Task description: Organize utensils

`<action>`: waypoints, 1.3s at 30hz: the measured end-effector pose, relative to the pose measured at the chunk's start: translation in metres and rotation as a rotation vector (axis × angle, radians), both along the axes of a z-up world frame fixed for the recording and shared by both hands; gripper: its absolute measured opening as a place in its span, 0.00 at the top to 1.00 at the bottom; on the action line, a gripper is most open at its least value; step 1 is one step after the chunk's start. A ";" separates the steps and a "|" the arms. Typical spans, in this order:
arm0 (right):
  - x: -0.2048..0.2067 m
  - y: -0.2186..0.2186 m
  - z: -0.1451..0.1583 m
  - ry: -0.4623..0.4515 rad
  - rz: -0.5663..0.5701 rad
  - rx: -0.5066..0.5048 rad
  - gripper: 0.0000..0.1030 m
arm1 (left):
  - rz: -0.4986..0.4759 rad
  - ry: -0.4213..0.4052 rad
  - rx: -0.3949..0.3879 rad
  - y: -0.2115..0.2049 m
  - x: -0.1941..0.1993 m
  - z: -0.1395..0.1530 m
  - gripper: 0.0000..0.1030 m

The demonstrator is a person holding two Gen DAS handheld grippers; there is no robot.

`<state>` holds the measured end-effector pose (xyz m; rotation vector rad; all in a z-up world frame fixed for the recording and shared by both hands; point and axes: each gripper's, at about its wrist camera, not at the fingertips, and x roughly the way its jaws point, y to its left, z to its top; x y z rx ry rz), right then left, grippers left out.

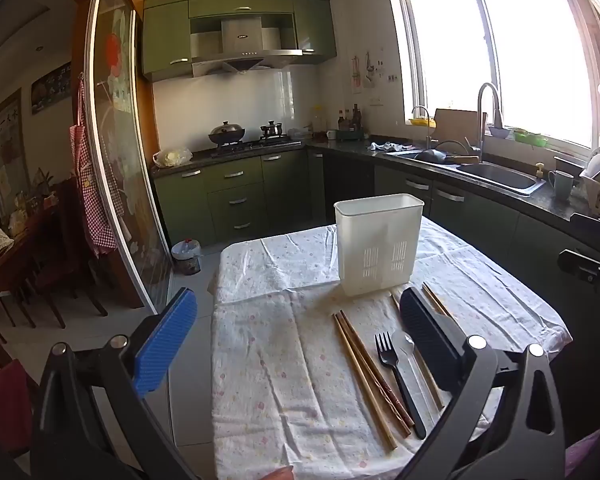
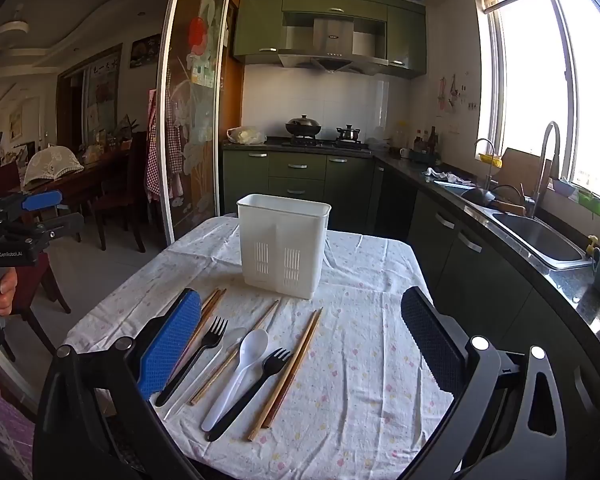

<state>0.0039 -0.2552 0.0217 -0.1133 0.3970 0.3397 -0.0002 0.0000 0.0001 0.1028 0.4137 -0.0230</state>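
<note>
The job is at its start: nothing is in the bin (image 2: 282, 246) yet, as far as the pictures show, though its inside is hidden. The white bin stands upright on the far part of the table (image 2: 364, 360), which has a white cloth with small dots on it. All the things to sort lie flat on the cloth in front of the bin, side by side, pointing mostly toward it. There are two black forks, one fork (image 2: 198, 356) on the left and the other fork (image 2: 256, 388) more to the right. A white spoon (image 2: 238, 372) lies between them, touching the right fork. A clear spoon (image 2: 220, 354) lies just beside the left fork and is hard to see. Pairs of chopsticks (image 2: 288, 372) lie among them, some brown and some lighter. The right tool (image 2: 300, 344) hangs above the things with its jaws wide apart and grips nothing. The left tool (image 1: 296, 336) is also spread wide and empty; it hovers over the left part of the cloth, with its dark finger above a few chopsticks. I think the next move is to pick one thing, maybe the chopsticks on the right, since they lie a bit apart from the rest. The tool must come down low, close on it, lift it, and drop it upright into the bin. The things lie close together, so the tool should take care not to push the others.
</note>
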 end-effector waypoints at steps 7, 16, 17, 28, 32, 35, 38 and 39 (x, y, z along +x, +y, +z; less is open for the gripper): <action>0.000 0.000 0.001 -0.004 0.002 0.002 0.04 | -0.008 0.002 0.008 0.001 -0.001 0.000 0.06; -0.001 0.001 0.002 -0.004 0.003 0.003 0.04 | -0.010 0.042 -0.052 0.003 0.003 -0.002 0.06; -0.001 0.001 0.002 -0.004 0.003 0.003 0.04 | 0.000 0.046 -0.061 0.005 0.004 -0.002 0.06; -0.001 -0.002 0.010 -0.006 0.002 0.005 0.04 | -0.018 0.020 -0.078 0.006 0.001 0.002 0.06; 0.000 -0.001 0.008 -0.008 0.001 0.006 0.04 | -0.026 0.020 -0.078 0.005 0.000 0.003 0.06; 0.000 -0.002 0.008 -0.009 0.001 0.007 0.04 | -0.022 0.017 -0.069 0.004 0.000 0.003 0.06; 0.000 -0.002 0.008 -0.009 0.000 0.007 0.04 | -0.023 0.020 -0.069 0.004 0.000 0.002 0.06; 0.000 -0.002 0.007 -0.010 0.001 0.008 0.04 | -0.024 0.021 -0.069 0.005 0.000 0.002 0.06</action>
